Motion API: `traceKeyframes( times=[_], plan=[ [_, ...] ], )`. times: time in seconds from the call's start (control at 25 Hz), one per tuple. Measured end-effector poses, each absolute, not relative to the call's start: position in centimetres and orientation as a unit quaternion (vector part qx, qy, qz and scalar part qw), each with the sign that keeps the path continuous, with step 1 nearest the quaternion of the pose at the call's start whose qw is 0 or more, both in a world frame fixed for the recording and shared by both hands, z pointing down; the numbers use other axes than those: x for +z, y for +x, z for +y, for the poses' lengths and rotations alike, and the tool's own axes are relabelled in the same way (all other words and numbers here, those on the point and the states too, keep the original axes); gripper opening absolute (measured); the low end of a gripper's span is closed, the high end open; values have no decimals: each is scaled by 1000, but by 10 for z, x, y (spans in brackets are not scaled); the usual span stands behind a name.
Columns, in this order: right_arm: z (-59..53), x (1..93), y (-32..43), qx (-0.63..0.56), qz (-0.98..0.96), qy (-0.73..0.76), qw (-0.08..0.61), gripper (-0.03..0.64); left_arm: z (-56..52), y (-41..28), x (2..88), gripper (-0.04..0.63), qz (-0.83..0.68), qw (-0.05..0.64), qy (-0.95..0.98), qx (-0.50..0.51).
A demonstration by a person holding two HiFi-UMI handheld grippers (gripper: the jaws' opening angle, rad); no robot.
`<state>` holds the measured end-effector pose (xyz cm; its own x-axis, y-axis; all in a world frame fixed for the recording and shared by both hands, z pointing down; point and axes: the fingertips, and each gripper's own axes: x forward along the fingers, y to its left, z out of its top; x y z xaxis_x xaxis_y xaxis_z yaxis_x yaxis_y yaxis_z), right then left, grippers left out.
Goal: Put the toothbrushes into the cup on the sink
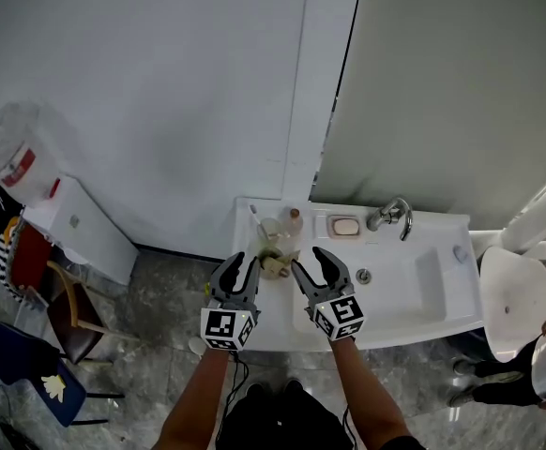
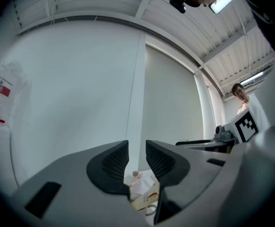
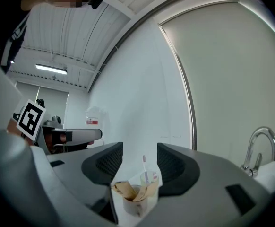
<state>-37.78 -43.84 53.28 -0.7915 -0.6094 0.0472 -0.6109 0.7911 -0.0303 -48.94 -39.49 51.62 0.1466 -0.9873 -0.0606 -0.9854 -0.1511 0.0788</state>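
A clear cup [image 1: 272,230] stands on the back left of the white sink [image 1: 442,279]; a toothbrush [image 1: 255,217] sticks up out of it. In the right gripper view the clear cup [image 3: 150,181] holds the pink-headed toothbrush [image 3: 144,166], just behind a paper cup [image 3: 131,201] stuffed with brown paper. That paper cup [image 1: 275,264] sits between my two grippers. The left gripper [image 1: 240,269] is open and empty to its left, the right gripper [image 1: 313,263] open and empty to its right. The left gripper [image 2: 136,158] looks past its jaws at the paper cup [image 2: 145,195].
A small bottle [image 1: 294,218], a soap dish [image 1: 345,226] and the faucet [image 1: 392,215] line the sink's back edge; the drain [image 1: 363,276] is in the basin. A water dispenser [image 1: 76,225] and chairs [image 1: 29,364] stand left, a white seat [image 1: 515,300] right.
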Motion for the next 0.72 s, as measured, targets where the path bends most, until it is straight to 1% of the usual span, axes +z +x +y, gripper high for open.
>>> traceKeyframes(
  times=[0.32,0.72],
  plan=[
    [-421,489,-372,18,-945,325,16,238,-378,-494,470,115,-660,2,750,-47],
    [-395,473,-364,6,-944,329,15,240,-352,-488,459,115,-659,-3,751,-51]
  ],
)
